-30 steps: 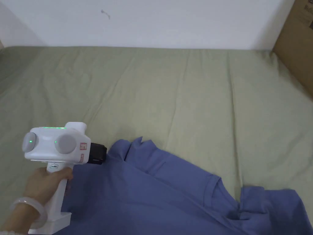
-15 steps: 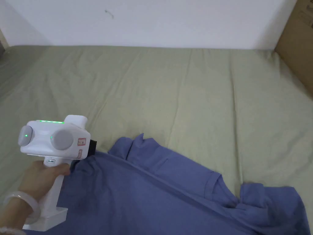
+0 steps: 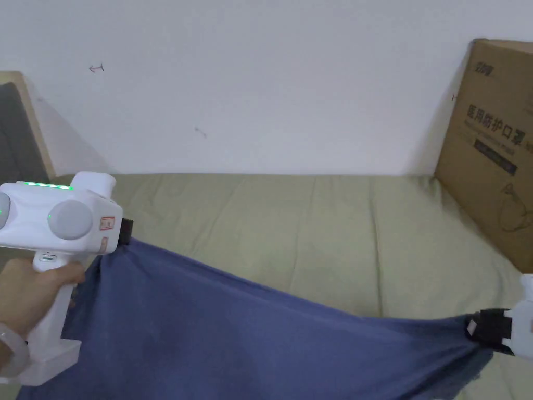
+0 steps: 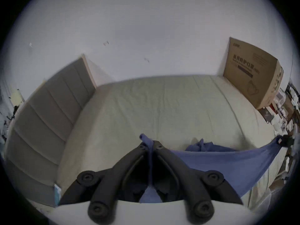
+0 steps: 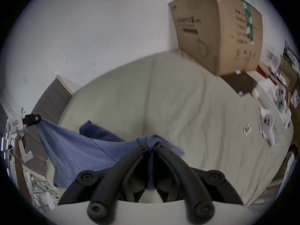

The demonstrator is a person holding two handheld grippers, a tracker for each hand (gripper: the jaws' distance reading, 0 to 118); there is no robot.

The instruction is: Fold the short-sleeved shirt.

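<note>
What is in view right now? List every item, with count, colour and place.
shirt: one, blue, stretched in the air between both grippers
bed sheet: one, pale green, over the bed
cardboard box: one, brown, on the bed's right end by the wall
headboard: one, grey, padded, at the bed's left end
left gripper: white body, black jaws, shut on a shirt edge
right gripper: black jaws, shut on the opposite edge
hand: one, on the left gripper's handle

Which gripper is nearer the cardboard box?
Right. The right gripper holds the shirt below the cardboard box; the left gripper is across the bed.
</note>
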